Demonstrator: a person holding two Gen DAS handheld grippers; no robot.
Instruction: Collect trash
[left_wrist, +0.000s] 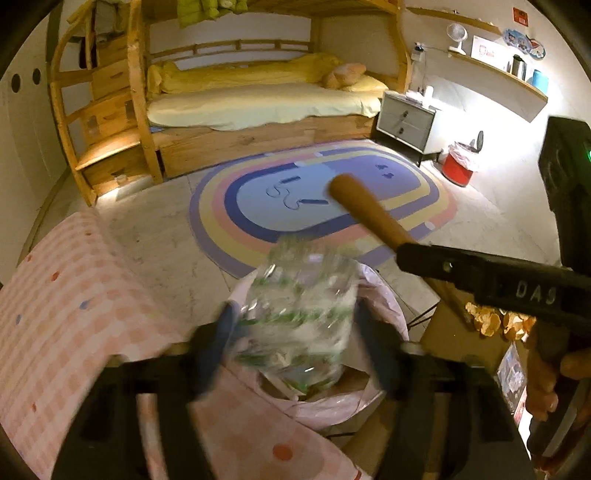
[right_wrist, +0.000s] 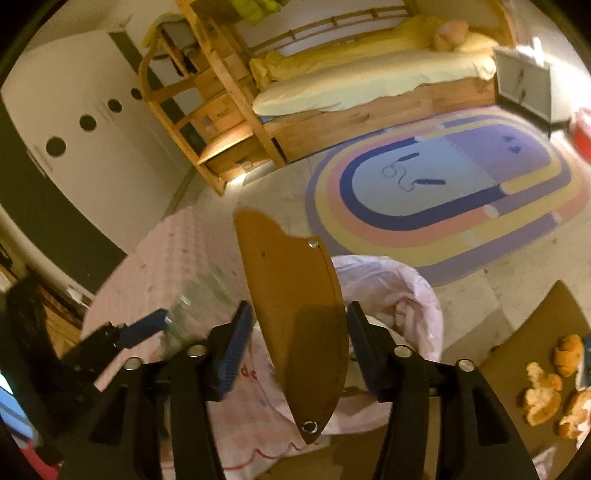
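The left tongs (left_wrist: 295, 354) stand wide, pads clear of a crumpled bottle (left_wrist: 299, 317) that blurs between them right above the bin bag (left_wrist: 380, 306), so it looks let go and on its way in. The right tongs (right_wrist: 299, 350) are open too: a brown sheath (right_wrist: 295, 314) hangs between the pads with gaps on both sides, also over the bag (right_wrist: 406, 291). No earlier frame is given, so only the state shows.

I judge two pieces near done. Left to collect: orange peel (right_wrist: 543, 395) on the cardboard (right_wrist: 546, 317) at the right.

Views differ: the left wrist shows the bag's mouth with scraps inside, the red bin (left_wrist: 458, 168) by the nightstand, and the sheath end-on. The right wrist shows the sheath flat with its rivets, the left tongs' blue pad (right_wrist: 144, 328) from the side, and more of the peel
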